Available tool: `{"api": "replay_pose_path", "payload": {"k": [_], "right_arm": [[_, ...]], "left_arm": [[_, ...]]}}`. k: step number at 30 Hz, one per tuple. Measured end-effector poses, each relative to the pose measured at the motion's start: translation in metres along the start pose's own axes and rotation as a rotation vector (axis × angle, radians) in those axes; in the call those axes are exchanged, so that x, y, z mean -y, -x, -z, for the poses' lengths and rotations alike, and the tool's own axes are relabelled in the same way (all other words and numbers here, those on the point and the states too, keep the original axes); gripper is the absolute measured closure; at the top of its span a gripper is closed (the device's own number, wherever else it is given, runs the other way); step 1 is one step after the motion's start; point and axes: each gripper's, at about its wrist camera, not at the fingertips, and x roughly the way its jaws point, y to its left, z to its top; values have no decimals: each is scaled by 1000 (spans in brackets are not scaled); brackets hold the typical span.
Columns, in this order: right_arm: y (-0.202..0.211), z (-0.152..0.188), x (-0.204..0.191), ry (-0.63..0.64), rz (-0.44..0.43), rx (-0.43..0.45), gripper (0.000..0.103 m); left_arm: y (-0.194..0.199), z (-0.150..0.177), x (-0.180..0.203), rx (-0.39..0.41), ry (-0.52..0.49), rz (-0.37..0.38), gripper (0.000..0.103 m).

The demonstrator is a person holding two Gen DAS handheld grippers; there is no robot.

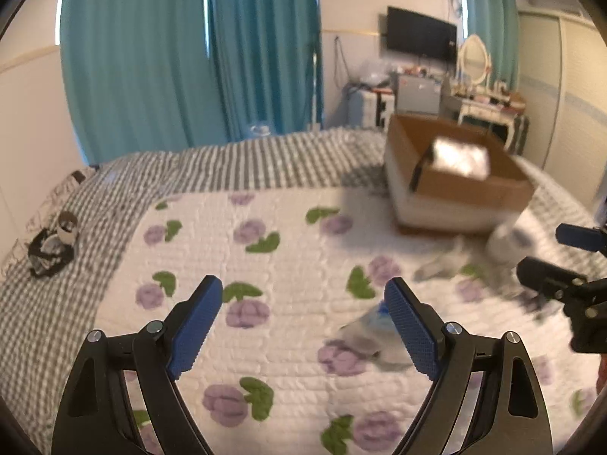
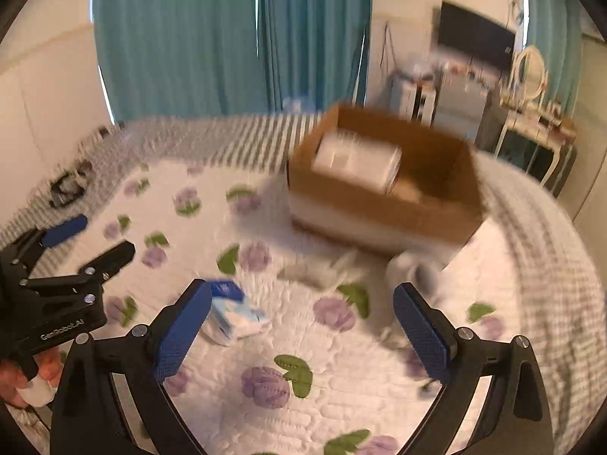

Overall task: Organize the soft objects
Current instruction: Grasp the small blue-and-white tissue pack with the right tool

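Both tongs, left tongs (image 1: 303, 303) and right tongs (image 2: 303, 311), hover spread apart, empty, above the quilt (image 1: 288, 265).

White quilted bedspread (image 2: 341, 390) printed with purple roses and green leaves. Grey-and-white checked blanket (image 1: 57, 303) beneath it. Plain brown cardboard box (image 2: 417, 223) with a pale lower band, holding a white wrapped pack (image 2: 356, 163). Small white packet with a blue top (image 2: 235, 311). Teal curtains (image 1: 170, 57) against cream walls. Black television screen (image 1: 421, 34). Blue textured pads on black fingers (image 1: 197, 326). Black-and-white bundle of cloth (image 1: 51, 250) on the checked blanket.
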Motion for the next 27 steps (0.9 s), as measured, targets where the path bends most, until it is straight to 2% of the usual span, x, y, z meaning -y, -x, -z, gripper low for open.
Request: {"api": "replay_pose_path", "payload": {"k": [4,8,10,13,16,19,20,21,22,27], "right_arm": [[-48,14,-3,-8,-77,-63,8],[-76,16,-15,26,-135,-77,8],[-91,15,-21,27,-153,-96,9],[-107,17,-25,10,-197,-122,17],[-116,21,-29,3,-235,-139,22],[-123,25,-33,-6,-274,-163,28],[-122,26,-35,-4,-279,-158,34],[-121,26,-36,-4,-286,-153,44],[-117,25,-36,-8,-297,-145,47],[-97,25,-35,-6,-271,-87,53]], "left_arm": [[-32,23,-3,-25,-70,-48,14],[-50,31,-16,-82,-40,36,14],[-55,30,-19,-100,-14,41,14],[-53,28,-17,-97,-12,20,14],[-52,31,-12,-91,-51,-23,15],[-60,34,-13,-126,-61,-44,15],[-62,35,-14,-131,-61,-48,15],[-63,36,-14,-133,-61,-51,15],[-63,37,-14,-135,-60,-48,15],[-61,40,-16,-137,-42,-34,15]]}}
